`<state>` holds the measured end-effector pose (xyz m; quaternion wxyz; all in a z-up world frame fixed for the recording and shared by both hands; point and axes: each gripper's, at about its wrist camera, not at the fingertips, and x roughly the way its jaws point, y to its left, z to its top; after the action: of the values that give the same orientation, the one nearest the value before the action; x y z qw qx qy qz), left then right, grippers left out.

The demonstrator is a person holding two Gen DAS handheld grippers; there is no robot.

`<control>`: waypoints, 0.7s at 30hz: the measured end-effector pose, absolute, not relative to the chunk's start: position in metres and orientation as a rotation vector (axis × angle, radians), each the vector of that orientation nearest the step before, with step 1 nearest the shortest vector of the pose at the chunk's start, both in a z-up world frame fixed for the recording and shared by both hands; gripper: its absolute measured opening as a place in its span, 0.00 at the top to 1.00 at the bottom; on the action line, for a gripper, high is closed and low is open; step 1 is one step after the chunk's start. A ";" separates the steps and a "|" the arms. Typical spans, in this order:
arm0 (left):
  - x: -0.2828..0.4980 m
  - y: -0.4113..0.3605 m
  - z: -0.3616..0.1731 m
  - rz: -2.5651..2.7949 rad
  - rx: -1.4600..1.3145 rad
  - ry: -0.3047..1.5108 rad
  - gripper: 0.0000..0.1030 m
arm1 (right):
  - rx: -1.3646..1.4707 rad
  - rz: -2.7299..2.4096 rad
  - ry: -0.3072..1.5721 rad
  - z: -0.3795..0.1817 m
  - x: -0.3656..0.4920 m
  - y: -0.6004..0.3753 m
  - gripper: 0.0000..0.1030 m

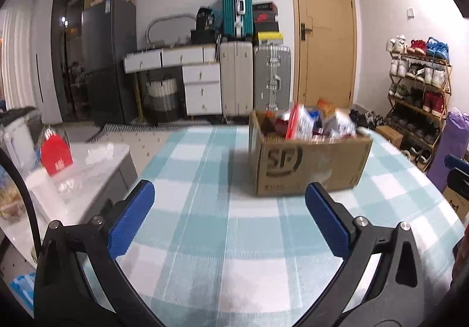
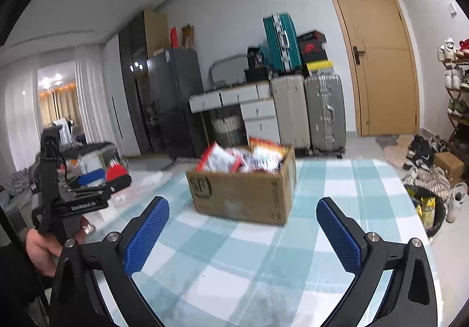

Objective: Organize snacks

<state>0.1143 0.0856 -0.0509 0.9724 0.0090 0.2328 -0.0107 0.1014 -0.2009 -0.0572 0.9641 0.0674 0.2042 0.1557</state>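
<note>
Room: living space with stacked suitcases [image 1: 255,74], a closed wooden door [image 2: 381,63] and a shoe rack [image 1: 419,98] behind.
Surface: tabletop [image 1: 205,224] under a blue-and-white checked cloth, bare in front of us.
Item 1: cardboard box [image 1: 307,162], open-topped, standing on the far part of the tabletop, heaped with snack packets [image 2: 249,158] that stick up past its rim.
Item 2: left hand-held gripper [image 1: 230,218], jaws spread wide, nothing between them, well short of the box.
Item 3: right hand-held gripper [image 2: 243,234], likewise wide and empty; the person's hand [image 2: 44,247] on the left tool shows at its edge.
Risks, as we judge them: the packets overlap, so a pinch may lift two, or drag a neighbour over the rim; the light box may slide on the cloth if pushed; slick, crinkly wrappers may slip from the pads; both tools reaching for the box could collide.
</note>
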 end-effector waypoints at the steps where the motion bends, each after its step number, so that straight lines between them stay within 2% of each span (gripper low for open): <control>1: 0.120 0.088 -0.057 -0.023 0.010 0.484 0.00 | 0.131 0.303 0.422 -0.065 0.104 -0.200 0.01; 8: 0.133 0.098 -0.099 -0.007 -0.001 0.488 0.00 | 0.156 0.288 0.414 -0.085 0.107 -0.202 0.01; 21: 0.127 0.092 -0.093 -0.004 0.009 0.436 0.00 | 0.168 0.221 0.445 -0.104 0.113 -0.209 0.00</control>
<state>0.1267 0.0922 -0.0931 0.9763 0.0043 0.2163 -0.0022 0.1129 -0.2085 -0.1044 0.9658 0.0832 0.2199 0.1093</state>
